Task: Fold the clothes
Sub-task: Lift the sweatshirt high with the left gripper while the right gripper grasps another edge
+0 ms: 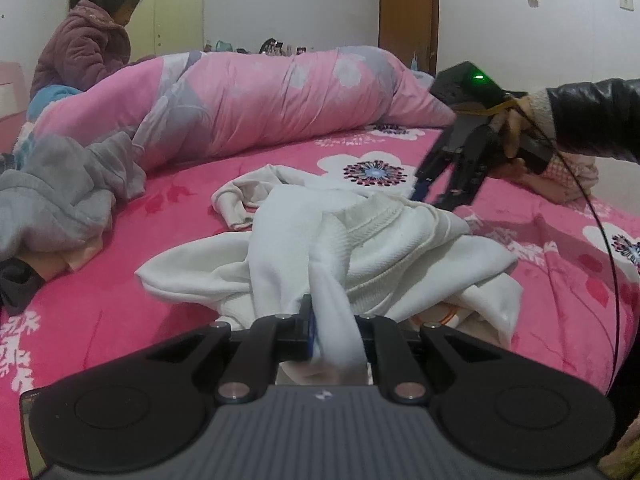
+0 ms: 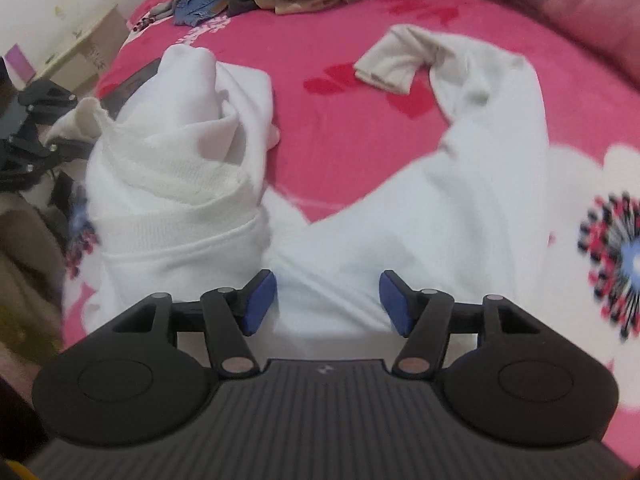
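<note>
White sweater (image 1: 360,240) crumpled on pink bed (image 1: 120,312). Left gripper (image 1: 334,332) clamped on a fold of it. Right gripper (image 2: 328,300) jaws apart over sweater, nothing held.

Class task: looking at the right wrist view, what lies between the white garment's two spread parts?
Bare pink bedspread separates the white garment's two parts; the right wrist view shows it.

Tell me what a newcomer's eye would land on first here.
The crumpled white sweatshirt in the middle of the hot-pink flowered bedspread, a fold of it pinched in the left gripper. The right gripper hovers over the cloth, jaws open. Behind lies a rolled pink duvet.
</note>
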`<state>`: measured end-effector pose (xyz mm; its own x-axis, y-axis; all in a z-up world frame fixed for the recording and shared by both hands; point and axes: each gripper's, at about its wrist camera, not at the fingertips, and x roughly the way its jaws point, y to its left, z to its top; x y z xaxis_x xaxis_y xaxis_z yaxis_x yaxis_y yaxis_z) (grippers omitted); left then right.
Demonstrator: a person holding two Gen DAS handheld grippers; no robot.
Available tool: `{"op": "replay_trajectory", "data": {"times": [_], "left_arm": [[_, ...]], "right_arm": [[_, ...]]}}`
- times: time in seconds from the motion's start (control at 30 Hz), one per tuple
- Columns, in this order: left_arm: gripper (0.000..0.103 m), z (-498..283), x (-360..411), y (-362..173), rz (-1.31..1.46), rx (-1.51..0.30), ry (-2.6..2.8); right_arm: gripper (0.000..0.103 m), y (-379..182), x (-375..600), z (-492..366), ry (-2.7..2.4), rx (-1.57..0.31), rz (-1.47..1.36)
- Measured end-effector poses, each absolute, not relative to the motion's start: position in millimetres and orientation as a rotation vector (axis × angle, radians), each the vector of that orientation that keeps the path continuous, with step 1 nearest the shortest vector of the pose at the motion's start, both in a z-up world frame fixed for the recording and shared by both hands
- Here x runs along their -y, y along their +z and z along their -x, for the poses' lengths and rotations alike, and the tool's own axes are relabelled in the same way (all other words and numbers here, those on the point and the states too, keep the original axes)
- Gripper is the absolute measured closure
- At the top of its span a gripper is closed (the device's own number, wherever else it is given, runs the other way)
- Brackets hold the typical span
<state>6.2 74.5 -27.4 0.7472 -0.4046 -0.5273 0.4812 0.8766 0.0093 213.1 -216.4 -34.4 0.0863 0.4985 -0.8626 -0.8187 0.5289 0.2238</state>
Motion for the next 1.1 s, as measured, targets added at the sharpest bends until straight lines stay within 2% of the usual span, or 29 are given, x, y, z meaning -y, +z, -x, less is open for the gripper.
{"op": "replay_trajectory", "data": {"times": [0.1,0.13,0.17,0.23,0.27,0.47,0.57,0.67,0.83,1.1], "left_arm": [[0.093,-3.6,-77.0,-29.7,-0.132,-0.526,-0.483],[0.093,-2.8,-77.9,-30.5,-0.127,-0.521,-0.482],[0.093,-2.0,-78.7,-31.3,-0.122,-0.516,-0.481],[0.093,-0.3,-80.4,-32.9,-0.111,-0.506,-0.479],[0.093,0.6,-81.2,-33.6,-0.106,-0.5,-0.478],[0.093,13.5,-76.7,21.9,-0.101,-0.306,-0.44],[0.093,19.9,-74.4,49.7,-0.098,-0.208,-0.419],[0.093,26.3,-72.1,77.5,-0.096,-0.111,-0.399],[0.093,37.1,-68.4,123.9,-0.091,0.05,-0.363],[0.093,69.7,-58.3,235.4,-0.095,0.289,-0.379]], "right_arm": [[0.047,-32.9,223.3,-196.2,0.986,-1.131,0.34],[0.053,-33.0,223.1,-188.8,0.958,-1.118,0.349],[0.069,-33.0,221.4,-180.5,0.918,-1.09,0.37],[0.093,-31.1,216.0,-160.7,0.839,-1.009,0.42],[0.096,-29.8,212.9,-150.2,0.799,-0.964,0.445],[0.098,-11.5,196.6,-67.2,0.482,-0.61,0.53],[0.098,16.3,202.2,-35.6,0.285,-0.398,0.429],[0.099,47.9,215.5,-13.6,0.172,-0.236,0.234],[0.099,103.4,226.9,21.3,0.082,0.006,0.08],[0.099,194.0,242.2,86.9,0.053,0.304,0.014]]}}
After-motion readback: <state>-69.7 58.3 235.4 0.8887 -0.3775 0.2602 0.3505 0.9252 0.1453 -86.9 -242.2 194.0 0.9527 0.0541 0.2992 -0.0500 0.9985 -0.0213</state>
